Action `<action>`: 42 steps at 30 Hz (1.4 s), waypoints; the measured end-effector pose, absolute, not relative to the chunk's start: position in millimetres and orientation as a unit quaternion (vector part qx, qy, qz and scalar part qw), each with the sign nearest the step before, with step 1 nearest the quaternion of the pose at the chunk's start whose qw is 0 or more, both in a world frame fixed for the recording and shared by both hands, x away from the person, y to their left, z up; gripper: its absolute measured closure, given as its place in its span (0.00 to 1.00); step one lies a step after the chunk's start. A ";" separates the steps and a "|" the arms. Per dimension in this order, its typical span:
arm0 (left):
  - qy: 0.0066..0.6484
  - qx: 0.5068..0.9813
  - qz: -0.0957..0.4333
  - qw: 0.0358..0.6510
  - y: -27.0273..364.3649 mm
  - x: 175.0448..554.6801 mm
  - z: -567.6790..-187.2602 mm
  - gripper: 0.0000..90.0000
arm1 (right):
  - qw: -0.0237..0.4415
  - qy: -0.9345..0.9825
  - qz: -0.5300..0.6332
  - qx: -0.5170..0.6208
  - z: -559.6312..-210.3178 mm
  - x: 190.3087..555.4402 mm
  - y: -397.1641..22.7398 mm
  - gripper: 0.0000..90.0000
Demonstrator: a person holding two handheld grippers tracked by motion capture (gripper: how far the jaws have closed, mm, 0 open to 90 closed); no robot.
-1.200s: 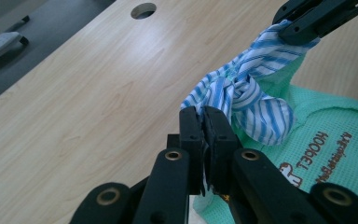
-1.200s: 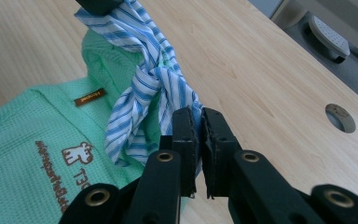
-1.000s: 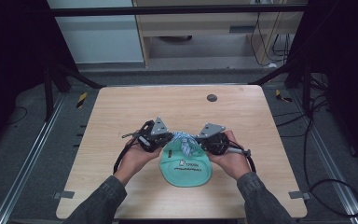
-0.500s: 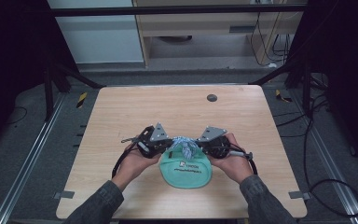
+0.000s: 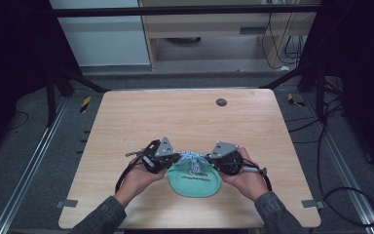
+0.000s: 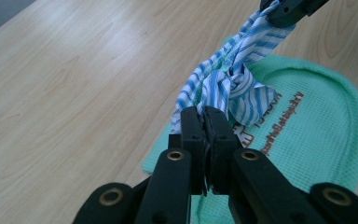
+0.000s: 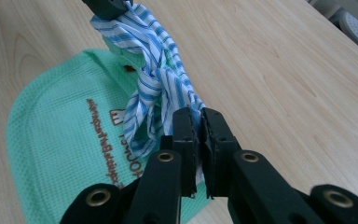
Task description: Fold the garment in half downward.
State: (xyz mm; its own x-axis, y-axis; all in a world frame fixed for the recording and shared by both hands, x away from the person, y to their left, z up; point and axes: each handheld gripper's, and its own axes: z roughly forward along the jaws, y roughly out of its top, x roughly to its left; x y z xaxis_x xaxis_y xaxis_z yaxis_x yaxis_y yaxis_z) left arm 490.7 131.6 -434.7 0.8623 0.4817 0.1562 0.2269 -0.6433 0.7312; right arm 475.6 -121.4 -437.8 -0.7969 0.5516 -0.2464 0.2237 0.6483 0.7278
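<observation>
1. The left gripper (image 5: 175, 160) is black, with a grey three-cornered plate on top and a black cable looping from its back.
2. The right gripper (image 5: 208, 160) is black too, with the same grey plate and a silver plug end at its rear.
3. Each black jaw arm carries round brass-coloured rivets and small dark screws.
4. Both sleeves (image 5: 100, 218) are dark grey.

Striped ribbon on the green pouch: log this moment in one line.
left gripper shut on blue-and-white striped fabric ribbon | right gripper shut on ribbon | knot over mint-green waffle-weave pouch | wooden table
</observation>
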 end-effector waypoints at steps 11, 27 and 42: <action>0.193 0.895 0.157 0.369 135.2 478.4 -449.0 0.98 | 0.217 0.881 0.359 0.218 -450.1 462.3 -121.9 0.94; 0.185 0.901 0.144 0.365 136.2 464.4 -462.8 0.97 | 0.204 0.885 0.357 0.218 -463.2 447.8 -122.2 0.94; 0.171 0.910 0.131 0.355 136.2 455.3 -473.6 0.97 | 0.192 0.893 0.351 0.206 -470.6 436.6 -123.3 0.94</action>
State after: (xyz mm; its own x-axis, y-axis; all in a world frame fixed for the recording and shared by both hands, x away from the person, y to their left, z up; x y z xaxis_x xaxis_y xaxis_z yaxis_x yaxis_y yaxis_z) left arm 455.3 136.2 -473.6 0.9071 0.4045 0.1167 0.2184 -0.6892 0.6909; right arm 436.6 -123.3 -470.6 -0.8411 0.5031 -0.1984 0.2337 0.6689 0.7057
